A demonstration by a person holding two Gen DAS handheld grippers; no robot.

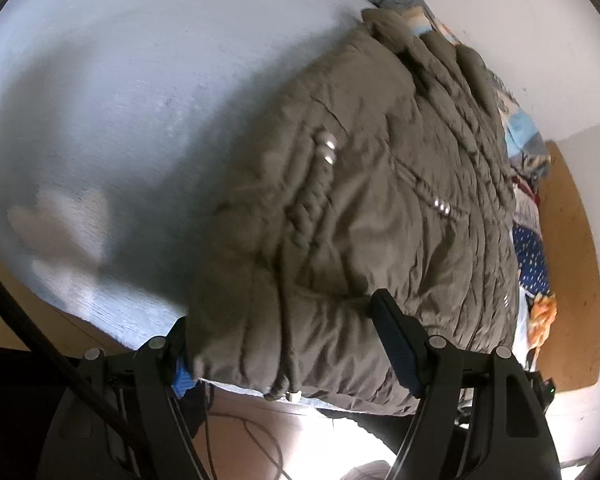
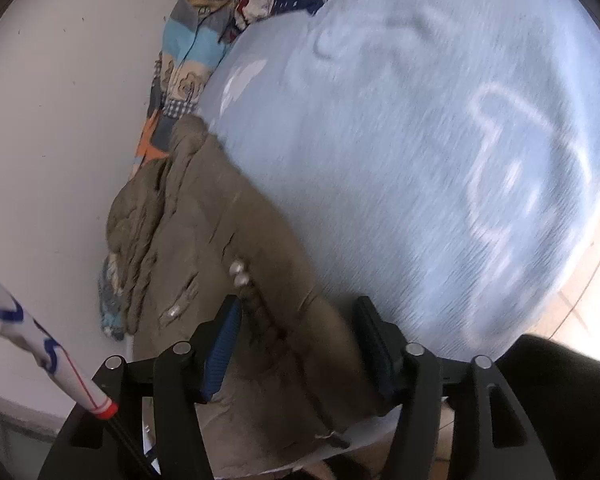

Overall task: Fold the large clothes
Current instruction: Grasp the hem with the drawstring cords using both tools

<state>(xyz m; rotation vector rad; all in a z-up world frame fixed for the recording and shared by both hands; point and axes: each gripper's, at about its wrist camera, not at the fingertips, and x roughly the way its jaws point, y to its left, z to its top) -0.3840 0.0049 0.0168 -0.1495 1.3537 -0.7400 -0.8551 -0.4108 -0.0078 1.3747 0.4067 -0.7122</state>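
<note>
An olive-brown padded jacket (image 1: 380, 180) with metal snaps lies on a light blue bed sheet (image 1: 120, 100), its hem at the near edge of the bed. In the left wrist view my left gripper (image 1: 288, 340) straddles a thick bunch of the hem, with the fabric filling the gap and both fingers against it. The right wrist view shows the jacket (image 2: 228, 220) running away along the wall. My right gripper (image 2: 300, 344) has a fold of the hem between its fingers, and the fabric reaches both pads.
Colourful patterned bedding (image 2: 188, 64) is piled between jacket and white wall (image 2: 60, 120); it also shows as bedding (image 1: 532, 256) beside a wooden bed frame (image 1: 572, 260). Cables lie on the wooden floor (image 1: 260, 420). A white rod with a red end (image 2: 80, 388) crosses at the lower left.
</note>
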